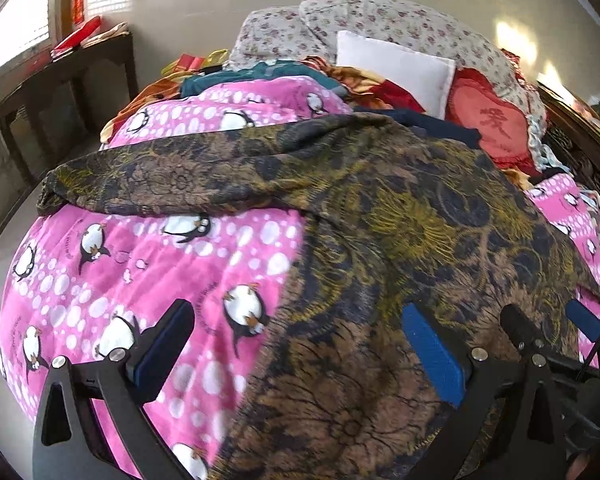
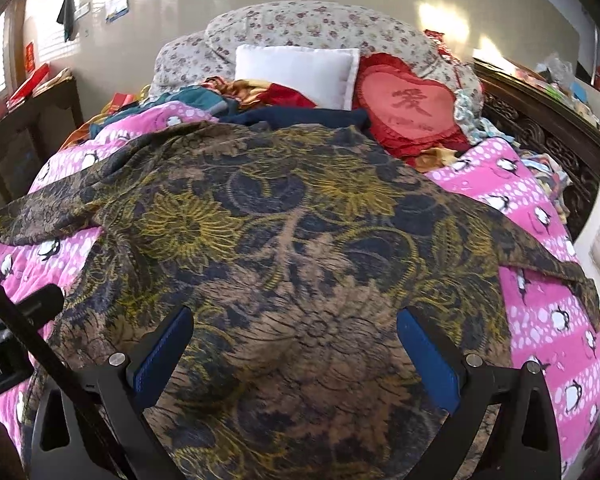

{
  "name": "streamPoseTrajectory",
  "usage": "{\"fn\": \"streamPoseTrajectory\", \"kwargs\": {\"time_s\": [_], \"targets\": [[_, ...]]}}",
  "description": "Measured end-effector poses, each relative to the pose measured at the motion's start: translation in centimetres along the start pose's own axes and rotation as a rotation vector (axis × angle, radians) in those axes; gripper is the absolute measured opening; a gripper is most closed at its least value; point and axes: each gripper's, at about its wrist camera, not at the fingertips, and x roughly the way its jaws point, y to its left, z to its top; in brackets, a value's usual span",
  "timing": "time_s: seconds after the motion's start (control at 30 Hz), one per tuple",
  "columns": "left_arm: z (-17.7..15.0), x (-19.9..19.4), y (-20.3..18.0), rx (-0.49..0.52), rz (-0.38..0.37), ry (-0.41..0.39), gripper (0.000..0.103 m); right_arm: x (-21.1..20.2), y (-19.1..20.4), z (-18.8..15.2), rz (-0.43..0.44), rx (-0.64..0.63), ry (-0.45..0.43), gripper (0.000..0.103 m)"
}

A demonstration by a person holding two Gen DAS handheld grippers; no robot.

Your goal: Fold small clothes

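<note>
A brown, navy and yellow floral garment (image 1: 400,240) (image 2: 292,232) lies spread flat on a pink penguin-print quilt (image 1: 120,264) (image 2: 540,300). One sleeve stretches out to the left (image 1: 160,184); the other reaches to the right (image 2: 548,256). My left gripper (image 1: 296,328) hovers open over the garment's left edge, one blue pad above the quilt and one above the cloth. My right gripper (image 2: 294,336) is open above the garment's lower middle, nothing between its fingers. The right gripper (image 1: 556,328) also shows at the right of the left wrist view.
Behind the garment are a navy cloth (image 2: 300,116), a heap of colourful clothes (image 2: 220,96), a white pillow (image 2: 300,72), a red heart cushion (image 2: 408,108) and floral bedding (image 2: 300,24). A dark wooden table (image 1: 60,92) stands left; a carved bed frame (image 2: 540,128) runs along the right.
</note>
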Motion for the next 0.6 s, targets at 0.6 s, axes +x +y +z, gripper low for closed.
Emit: {"fn": "streamPoseTrajectory", "kwargs": {"time_s": [0.6], "targets": [[1.2, 2.1, 3.8, -0.071, 0.048, 0.033, 0.103, 2.8, 4.2, 1.4, 0.065, -0.042, 0.027, 0.103]]}}
